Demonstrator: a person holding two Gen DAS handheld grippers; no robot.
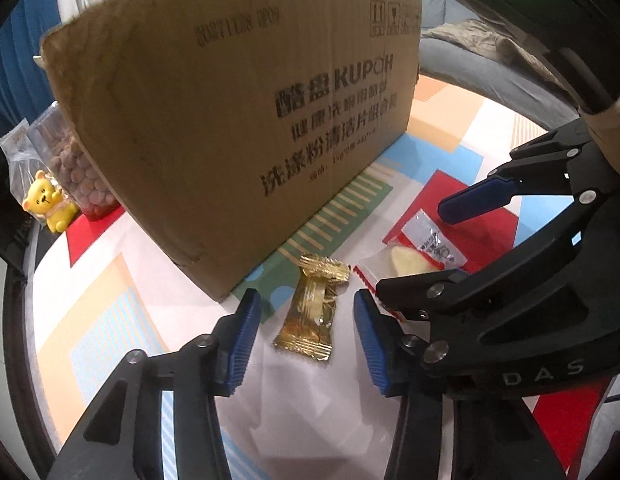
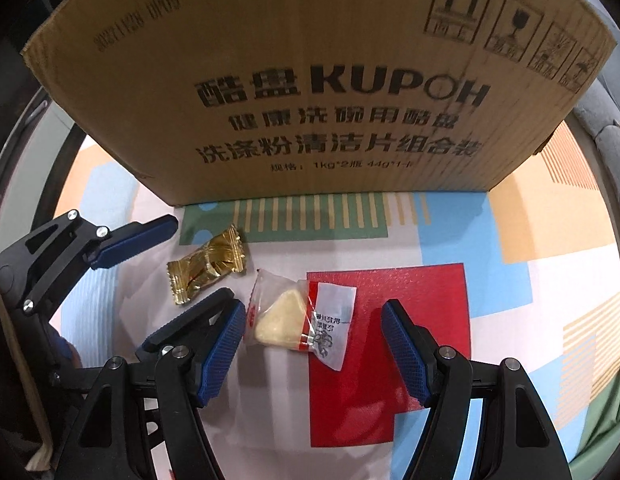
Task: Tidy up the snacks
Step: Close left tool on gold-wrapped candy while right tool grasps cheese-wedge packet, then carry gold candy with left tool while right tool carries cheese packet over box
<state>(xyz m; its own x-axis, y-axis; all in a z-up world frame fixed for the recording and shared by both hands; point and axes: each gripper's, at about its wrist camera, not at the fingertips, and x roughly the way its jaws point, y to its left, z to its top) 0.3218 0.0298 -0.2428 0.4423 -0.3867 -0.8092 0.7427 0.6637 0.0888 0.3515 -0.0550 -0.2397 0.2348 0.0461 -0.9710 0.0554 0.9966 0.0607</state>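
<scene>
A gold-wrapped snack (image 1: 310,308) (image 2: 208,266) lies flat on the patterned cloth (image 1: 122,276), in front of a tall cardboard box (image 1: 230,120) (image 2: 310,100). My left gripper (image 1: 306,320) (image 2: 198,260) is open and straddles it, with both blue pads clear of the wrapper. Just to its right lies a clear and red packet holding a pale wedge (image 1: 413,258) (image 2: 298,318). My right gripper (image 2: 311,320) (image 1: 413,250) is open around that packet, its left pad close to the packet's edge.
The box wall blocks the way straight ahead. Left of the box stand a bag of round brown snacks (image 1: 78,176) and a yellow bear figure (image 1: 50,208). A grey sofa (image 1: 489,60) lies beyond the table's far right edge.
</scene>
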